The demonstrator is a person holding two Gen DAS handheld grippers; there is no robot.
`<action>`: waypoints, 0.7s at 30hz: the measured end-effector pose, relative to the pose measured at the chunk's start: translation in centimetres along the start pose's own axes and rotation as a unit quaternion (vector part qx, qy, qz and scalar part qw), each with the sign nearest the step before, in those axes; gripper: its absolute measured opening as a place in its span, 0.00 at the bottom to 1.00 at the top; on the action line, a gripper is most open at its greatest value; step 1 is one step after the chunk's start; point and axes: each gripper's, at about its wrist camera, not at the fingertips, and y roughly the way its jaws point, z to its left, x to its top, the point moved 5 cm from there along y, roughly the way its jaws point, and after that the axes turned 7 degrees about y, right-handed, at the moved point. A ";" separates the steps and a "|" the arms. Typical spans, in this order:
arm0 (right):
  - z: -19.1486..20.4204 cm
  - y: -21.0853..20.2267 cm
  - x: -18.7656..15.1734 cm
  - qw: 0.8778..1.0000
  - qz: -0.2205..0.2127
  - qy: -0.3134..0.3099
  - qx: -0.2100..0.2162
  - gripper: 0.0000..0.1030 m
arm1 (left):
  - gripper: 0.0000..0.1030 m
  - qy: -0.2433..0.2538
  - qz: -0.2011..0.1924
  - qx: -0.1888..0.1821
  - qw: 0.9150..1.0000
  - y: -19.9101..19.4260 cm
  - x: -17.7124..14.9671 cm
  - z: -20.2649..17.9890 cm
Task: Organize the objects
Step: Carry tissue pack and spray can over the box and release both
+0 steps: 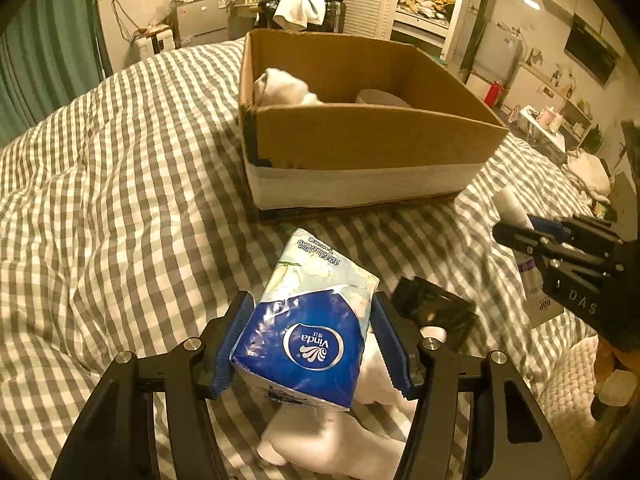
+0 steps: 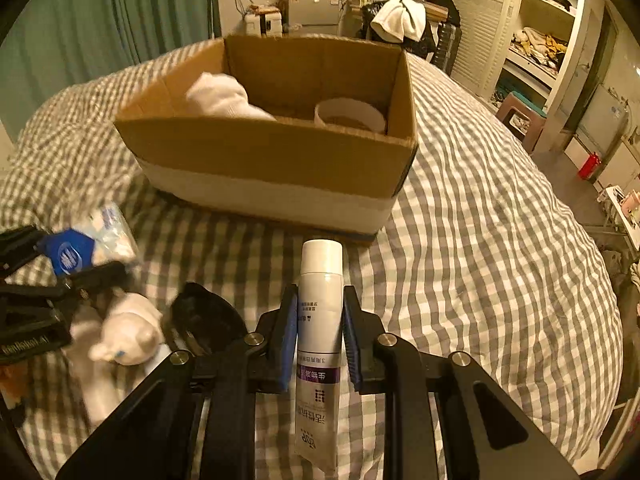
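My left gripper (image 1: 312, 312) is shut on a blue and white Vinda tissue pack (image 1: 308, 328), held above the checked bedspread; it also shows in the right wrist view (image 2: 86, 246). My right gripper (image 2: 320, 308) is shut on a white tube with a purple label (image 2: 320, 320), cap pointing forward; the tube also shows in the left wrist view (image 1: 514, 208). An open cardboard box (image 1: 360, 136) sits ahead on the bed and holds a white sock (image 2: 222, 98) and a white bowl (image 2: 350, 114).
White socks (image 1: 340, 436) and a black object (image 1: 432, 312) lie on the bed under and beside the left gripper. A white plush toy (image 2: 128, 332) lies left of the right gripper. The bed's right edge drops to a cluttered floor.
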 end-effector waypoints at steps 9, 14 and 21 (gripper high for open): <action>1.1 -3.7 1.5 0.999 -0.034 0.003 0.020 0.20 | 0.60 0.002 -0.020 0.008 1.000 -4.3 1.9 -1.7; 1.6 -6.3 2.8 0.998 -0.058 0.001 0.034 0.20 | 0.60 0.006 -0.047 0.010 0.999 -7.1 3.7 -2.1; 2.1 -9.9 5.3 0.994 -0.102 -0.008 0.038 0.20 | 0.60 0.019 -0.076 0.027 0.997 -9.9 6.9 -1.9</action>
